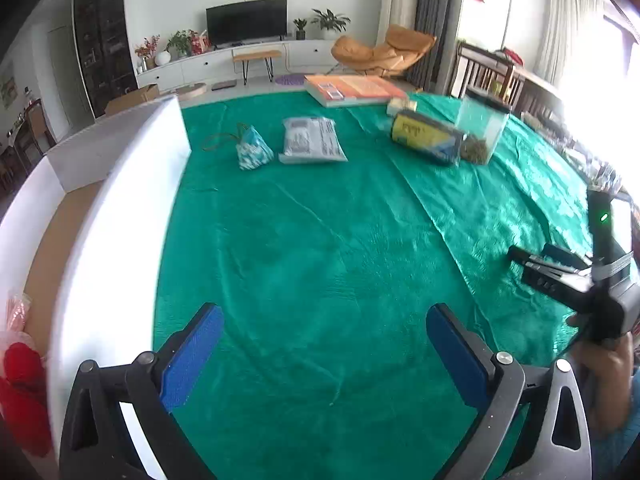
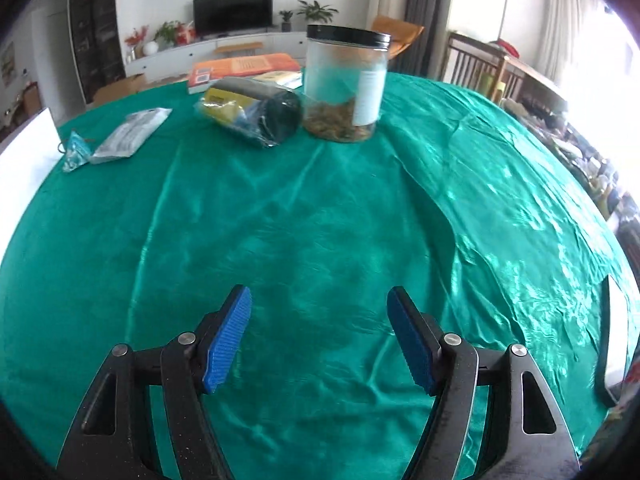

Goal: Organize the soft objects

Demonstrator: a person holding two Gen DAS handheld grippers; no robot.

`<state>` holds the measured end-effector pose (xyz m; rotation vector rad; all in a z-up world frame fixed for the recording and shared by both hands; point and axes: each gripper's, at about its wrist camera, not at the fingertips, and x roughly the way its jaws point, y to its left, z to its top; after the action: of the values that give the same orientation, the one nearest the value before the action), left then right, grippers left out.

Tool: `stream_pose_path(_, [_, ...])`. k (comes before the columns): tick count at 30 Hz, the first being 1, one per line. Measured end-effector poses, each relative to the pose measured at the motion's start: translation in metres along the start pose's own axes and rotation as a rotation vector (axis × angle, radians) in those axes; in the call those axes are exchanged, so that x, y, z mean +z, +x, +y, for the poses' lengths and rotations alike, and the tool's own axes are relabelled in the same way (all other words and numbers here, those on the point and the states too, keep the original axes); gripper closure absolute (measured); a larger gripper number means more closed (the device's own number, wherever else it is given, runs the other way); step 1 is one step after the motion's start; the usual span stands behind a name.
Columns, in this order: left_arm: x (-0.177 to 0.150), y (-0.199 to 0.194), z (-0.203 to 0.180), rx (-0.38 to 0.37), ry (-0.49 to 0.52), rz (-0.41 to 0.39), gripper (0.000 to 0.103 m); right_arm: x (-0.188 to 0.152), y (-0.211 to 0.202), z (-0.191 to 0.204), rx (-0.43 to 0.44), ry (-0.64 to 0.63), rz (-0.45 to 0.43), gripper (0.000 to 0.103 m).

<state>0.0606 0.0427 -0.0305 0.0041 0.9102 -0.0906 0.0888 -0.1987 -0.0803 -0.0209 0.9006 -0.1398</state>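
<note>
My left gripper (image 1: 324,344) is open and empty over the green cloth, beside a white-walled cardboard box (image 1: 132,184) on its left. A red soft thing in a clear bag (image 1: 20,384) lies inside the box. Far ahead lie a small teal pyramid pouch (image 1: 253,148) and a flat grey packet (image 1: 310,140). My right gripper (image 2: 319,332) is open and empty over bare cloth; it also shows at the right edge of the left wrist view (image 1: 560,268). In the right wrist view the pouch (image 2: 75,152) and the packet (image 2: 130,134) lie far left, and a wrapped dark roll with a yellow label (image 2: 252,114) lies ahead.
A clear jar with a black lid (image 2: 344,84) stands by the roll. An orange book (image 2: 240,67) lies behind them. The green cloth (image 2: 320,220) is wrinkled. A chair (image 2: 476,64) stands at the table's far right, and a dark-rimmed object (image 2: 614,340) sits at the right edge.
</note>
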Motion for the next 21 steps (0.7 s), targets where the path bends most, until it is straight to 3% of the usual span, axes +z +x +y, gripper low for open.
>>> stream_pose_path(10, [0.014, 0.085, -0.017, 0.079, 0.065, 0.077, 0.001, 0.001, 0.006, -0.008, 0.038, 0.061, 0.015, 0.023])
stream_pose_path(13, [0.01, 0.086, -0.006, 0.023, 0.004, 0.057, 0.0, 0.0, 0.007, -0.007, 0.037, 0.058, 0.017, 0.022])
stream_pose_path(21, [0.008, 0.086, -0.006, 0.025, 0.005, 0.035, 0.0, 0.0, 0.007, -0.006, 0.04, 0.055, 0.019, 0.02])
